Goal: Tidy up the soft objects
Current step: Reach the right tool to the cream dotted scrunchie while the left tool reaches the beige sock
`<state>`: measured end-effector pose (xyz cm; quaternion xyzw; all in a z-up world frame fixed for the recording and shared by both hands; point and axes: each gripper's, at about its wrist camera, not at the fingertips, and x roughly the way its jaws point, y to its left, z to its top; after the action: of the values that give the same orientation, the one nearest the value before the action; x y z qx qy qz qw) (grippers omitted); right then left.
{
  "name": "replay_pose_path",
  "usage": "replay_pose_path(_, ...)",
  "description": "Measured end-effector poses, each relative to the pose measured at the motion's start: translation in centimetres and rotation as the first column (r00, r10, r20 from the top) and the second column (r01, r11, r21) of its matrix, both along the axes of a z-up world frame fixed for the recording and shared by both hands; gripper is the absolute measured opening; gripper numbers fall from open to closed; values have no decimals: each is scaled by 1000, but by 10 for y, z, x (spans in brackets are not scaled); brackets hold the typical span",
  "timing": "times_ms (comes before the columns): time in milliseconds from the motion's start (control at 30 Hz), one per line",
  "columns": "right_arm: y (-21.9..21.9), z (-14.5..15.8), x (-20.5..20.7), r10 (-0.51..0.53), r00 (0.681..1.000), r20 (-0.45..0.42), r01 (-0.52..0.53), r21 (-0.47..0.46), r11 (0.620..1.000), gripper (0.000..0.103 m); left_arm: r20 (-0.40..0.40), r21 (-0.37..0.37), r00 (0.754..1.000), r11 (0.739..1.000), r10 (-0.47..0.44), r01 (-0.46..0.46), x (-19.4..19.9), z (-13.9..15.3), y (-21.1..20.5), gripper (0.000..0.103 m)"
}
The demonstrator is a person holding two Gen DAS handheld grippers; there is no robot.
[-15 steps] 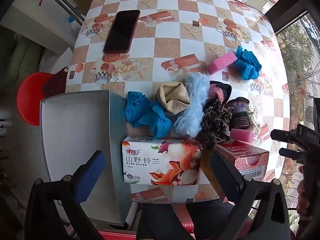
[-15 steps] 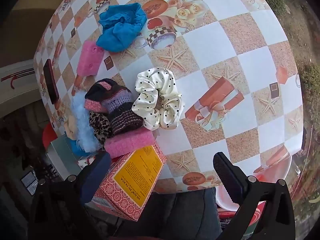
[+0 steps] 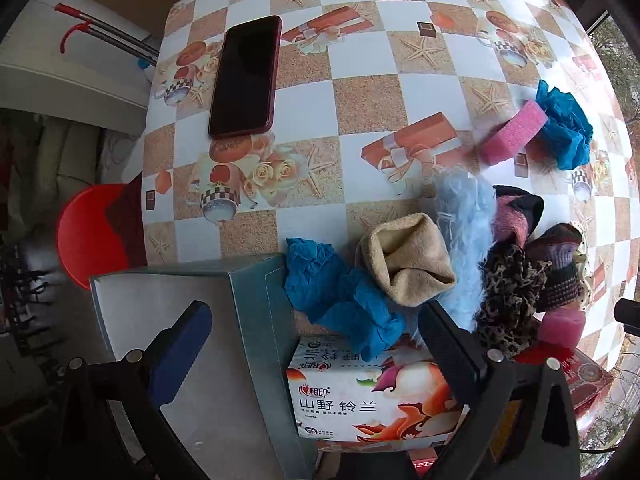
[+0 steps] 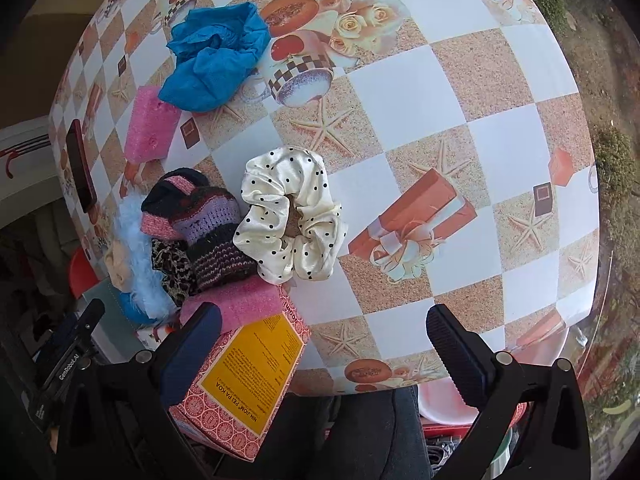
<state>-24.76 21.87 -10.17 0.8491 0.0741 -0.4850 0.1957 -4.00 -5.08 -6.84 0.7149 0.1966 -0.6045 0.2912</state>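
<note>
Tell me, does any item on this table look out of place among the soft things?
Yes: a dark phone lies flat, apart from the pile, hard among soft items. One pink sponge rests partly on the red medicine box at the table edge.

— How many of each on the table?

— Two pink sponges (image 3: 513, 133) (image 3: 560, 327), two crumpled blue cloths (image 3: 566, 125) (image 3: 338, 300), one dotted cream scrunchie (image 4: 291, 216), one phone (image 3: 246, 77).

— And boxes?

— One tissue box (image 3: 372, 396), one red box (image 4: 244, 376), one open grey box (image 3: 168, 344). The knitted pieces (image 4: 200, 216) look like two, possibly more — they overlap.
</note>
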Motion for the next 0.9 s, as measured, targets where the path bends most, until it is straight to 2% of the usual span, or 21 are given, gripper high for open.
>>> replay_pose_path(33,0,-1,0,1,1000,3,-1,-2,1000,103,-11,31,1000,999,-9,9,-3,-5,-2,103)
replay_pose_path(67,-1,-2,-1,2,1000,6,-2,-7,1000,103,-29,27,999,999,-22,22,-9,-8,-4,103)
replay_pose_path(133,-3,-5,-3,8,1000,10,-8,-20,1000,103,-11,20,998,998,-57,58,-17,-16,-6,103)
replay_pose_path(167,-4,-7,-4,8,1000,12,-7,-28,1000,103,-6,-6,997,997,-77,77,-23,-18,-6,103)
replay_pose_path(233,-7,-13,-6,-3,1000,19,4,-40,999,103,22,19,993,994,-112,112,-30,-30,-5,103)
replay_pose_path(333,-12,-27,-10,-6,1000,-2,6,-7,1000,103,66,53,986,987,-153,150,-37,-46,-2,103)
replay_pose_path(467,-20,-52,-6,33,999,-1,-33,41,999,103,119,45,977,984,-178,173,-46,-64,-3,103)
replay_pose_path(533,-23,-66,0,64,998,12,-64,66,996,103,126,9,978,986,-166,166,-52,-69,-6,103)
replay_pose_path(600,-23,-77,5,100,995,12,-101,94,990,103,129,-65,981,986,-146,155,-60,-69,-14,103)
replay_pose_path(733,-10,-80,0,175,981,-79,-159,178,971,103,94,-201,991,973,-95,112,-72,-51,-37,103)
replay_pose_path(833,21,-75,-20,124,982,-140,-90,229,969,103,40,-270,996,959,-78,86,-71,-21,-54,103)
replay_pose_path(900,44,-69,-34,45,988,-146,-12,215,977,103,-5,-263,999,963,-52,49,-67,-4,-63,103)
